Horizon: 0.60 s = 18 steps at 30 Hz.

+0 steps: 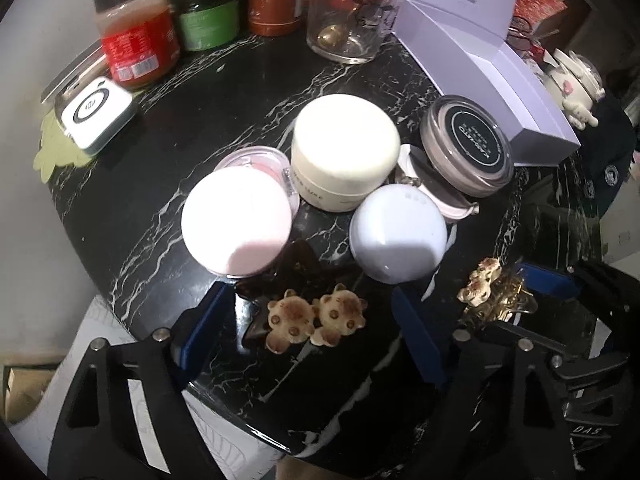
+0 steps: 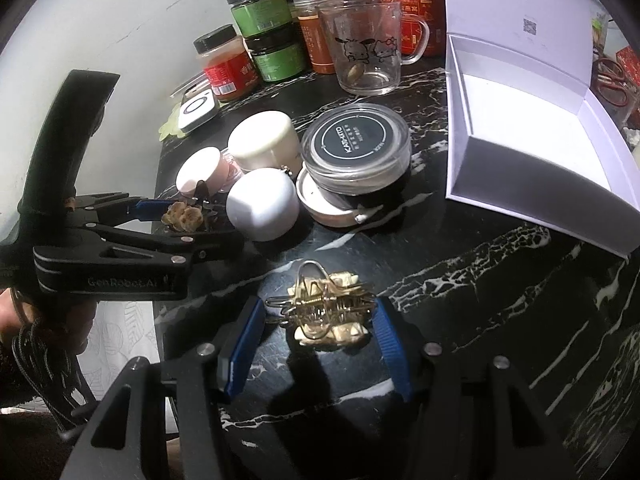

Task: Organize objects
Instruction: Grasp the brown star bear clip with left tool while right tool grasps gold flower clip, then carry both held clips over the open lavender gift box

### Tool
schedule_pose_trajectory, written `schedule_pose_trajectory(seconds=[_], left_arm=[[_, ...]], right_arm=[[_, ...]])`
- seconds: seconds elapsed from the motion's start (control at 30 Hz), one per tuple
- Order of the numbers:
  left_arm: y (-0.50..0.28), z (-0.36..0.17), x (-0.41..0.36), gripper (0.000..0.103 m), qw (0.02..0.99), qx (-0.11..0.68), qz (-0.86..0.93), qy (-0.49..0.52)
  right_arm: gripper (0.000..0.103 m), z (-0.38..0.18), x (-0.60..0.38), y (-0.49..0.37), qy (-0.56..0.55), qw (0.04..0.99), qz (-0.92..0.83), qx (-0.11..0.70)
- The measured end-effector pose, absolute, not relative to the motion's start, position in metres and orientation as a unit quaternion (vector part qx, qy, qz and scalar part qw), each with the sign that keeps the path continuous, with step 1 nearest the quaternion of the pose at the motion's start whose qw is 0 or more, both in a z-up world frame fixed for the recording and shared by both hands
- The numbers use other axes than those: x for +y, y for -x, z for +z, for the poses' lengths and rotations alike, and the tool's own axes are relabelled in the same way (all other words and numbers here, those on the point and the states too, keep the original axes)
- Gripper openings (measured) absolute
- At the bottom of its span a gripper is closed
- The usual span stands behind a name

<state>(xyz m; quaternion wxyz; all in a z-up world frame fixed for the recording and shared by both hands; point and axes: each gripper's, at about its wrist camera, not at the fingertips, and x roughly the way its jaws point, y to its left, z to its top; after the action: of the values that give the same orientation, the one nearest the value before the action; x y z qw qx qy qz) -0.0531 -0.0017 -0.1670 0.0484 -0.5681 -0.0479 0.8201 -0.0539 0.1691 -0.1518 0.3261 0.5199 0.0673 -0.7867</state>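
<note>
On the dark marble desk, the left tool straddles the bear hair clip, jaws apart and not pressing. Close squarely before lifting. The right tool is clamped on the gold hair clip, near the open white box.

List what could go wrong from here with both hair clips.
1. The right tongs pinch the gold wire clip only by its ends; it might twist free when lifted.
2. The left tongs straddle the bear clip close to the lilac jar and pink jar; lifting may knock them.
</note>
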Motion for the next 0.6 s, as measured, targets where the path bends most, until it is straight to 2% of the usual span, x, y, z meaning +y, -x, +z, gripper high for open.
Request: schedule_pose_trajectory(seconds=[0.23, 0.6], left_arm=[[0.048, -0.164, 0.003, 0.060, 0.060, -0.022, 0.827, 0.559], [0.040, -0.158, -0.003, 0.060, 0.074, -0.048, 0.812, 0.577]], right_arm=[[0.058, -0.155, 0.161, 0.059, -0.530, 0.318, -0.783, 0.074], [0.057, -0.152, 0.167, 0.062, -0.534, 0.318, -0.781, 0.052]])
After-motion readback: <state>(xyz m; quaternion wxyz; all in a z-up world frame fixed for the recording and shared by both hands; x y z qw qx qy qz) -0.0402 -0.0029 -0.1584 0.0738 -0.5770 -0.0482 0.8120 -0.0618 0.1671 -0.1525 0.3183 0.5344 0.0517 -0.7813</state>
